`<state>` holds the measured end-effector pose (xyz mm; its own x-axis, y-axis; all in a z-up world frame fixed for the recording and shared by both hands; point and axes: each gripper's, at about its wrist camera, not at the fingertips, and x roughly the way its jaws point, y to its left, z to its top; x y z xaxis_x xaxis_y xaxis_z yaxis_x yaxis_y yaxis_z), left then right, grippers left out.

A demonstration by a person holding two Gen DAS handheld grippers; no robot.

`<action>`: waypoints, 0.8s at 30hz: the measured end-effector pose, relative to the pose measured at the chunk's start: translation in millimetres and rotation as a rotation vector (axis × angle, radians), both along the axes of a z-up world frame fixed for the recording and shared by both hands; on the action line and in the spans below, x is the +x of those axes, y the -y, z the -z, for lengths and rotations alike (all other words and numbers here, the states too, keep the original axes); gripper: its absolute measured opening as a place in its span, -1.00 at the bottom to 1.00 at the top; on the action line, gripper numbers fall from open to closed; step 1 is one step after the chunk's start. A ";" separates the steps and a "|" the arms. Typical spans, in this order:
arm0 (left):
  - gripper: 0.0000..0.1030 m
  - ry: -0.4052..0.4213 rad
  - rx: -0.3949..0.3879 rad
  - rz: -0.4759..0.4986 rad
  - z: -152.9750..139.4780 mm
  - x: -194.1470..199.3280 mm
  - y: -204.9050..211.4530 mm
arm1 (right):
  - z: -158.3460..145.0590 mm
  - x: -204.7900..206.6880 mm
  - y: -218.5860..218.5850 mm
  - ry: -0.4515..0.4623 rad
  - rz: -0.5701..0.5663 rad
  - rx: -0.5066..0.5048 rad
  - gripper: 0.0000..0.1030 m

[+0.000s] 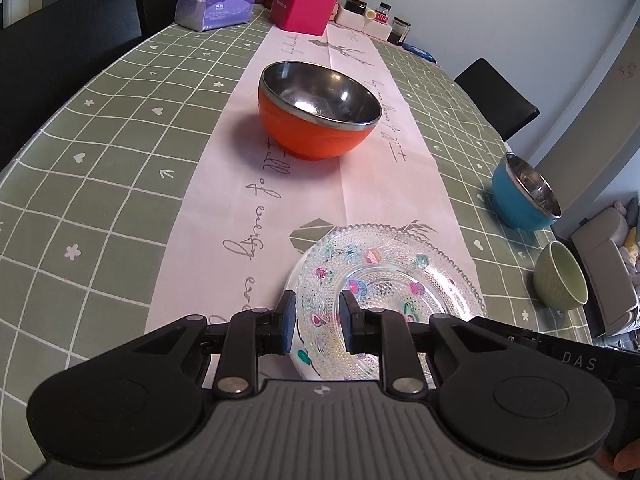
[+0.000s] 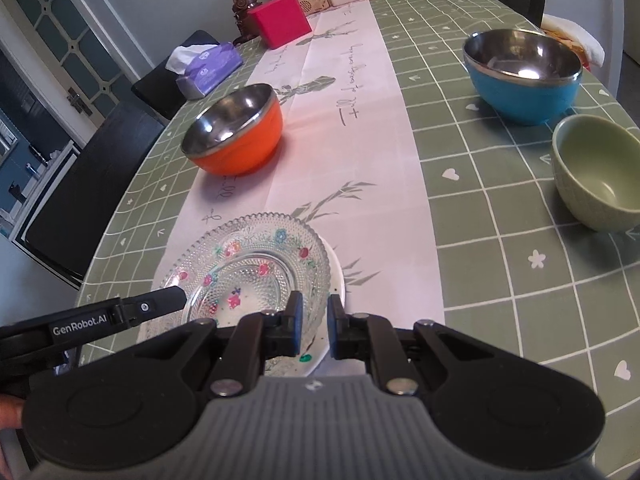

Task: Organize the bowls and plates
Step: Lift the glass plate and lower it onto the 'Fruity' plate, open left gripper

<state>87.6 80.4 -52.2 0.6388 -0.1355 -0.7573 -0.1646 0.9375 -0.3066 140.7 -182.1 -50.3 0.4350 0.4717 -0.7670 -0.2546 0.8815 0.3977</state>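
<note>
A clear glass plate (image 1: 384, 276) (image 2: 256, 264) with painted flowers lies low over the pale table runner, on top of a white plate (image 2: 338, 276). My left gripper (image 1: 318, 320) is shut on its near rim. My right gripper (image 2: 315, 322) is shut on the rim at the plate's other side. The left gripper's finger (image 2: 160, 300) shows at the plate's left edge in the right wrist view. An orange steel-lined bowl (image 1: 316, 112) (image 2: 236, 132) stands farther up the runner. A blue bowl (image 1: 524, 196) (image 2: 524, 76) and a green bowl (image 1: 560, 280) (image 2: 596, 172) stand to the right.
A tissue pack (image 1: 216, 10), a pink box (image 1: 304, 6) and bottles and jars (image 1: 376, 16) crowd the table's far end. Black chairs (image 1: 68, 28) line the left side, with another chair (image 1: 496, 96) at the right. The green checked tablecloth (image 1: 100, 184) lies bare at the left.
</note>
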 end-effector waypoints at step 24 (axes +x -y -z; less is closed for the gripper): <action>-0.50 -0.037 0.117 0.050 9.4 3.7 10.8 | 3.6 -2.9 -13.5 0.033 -0.034 -0.089 -0.80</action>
<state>91.4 69.6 -61.6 0.6047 -0.0760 -0.7928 -0.1261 0.9737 -0.1895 137.7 -168.6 -53.9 0.4459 0.4176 -0.7917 -0.2968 0.9034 0.3094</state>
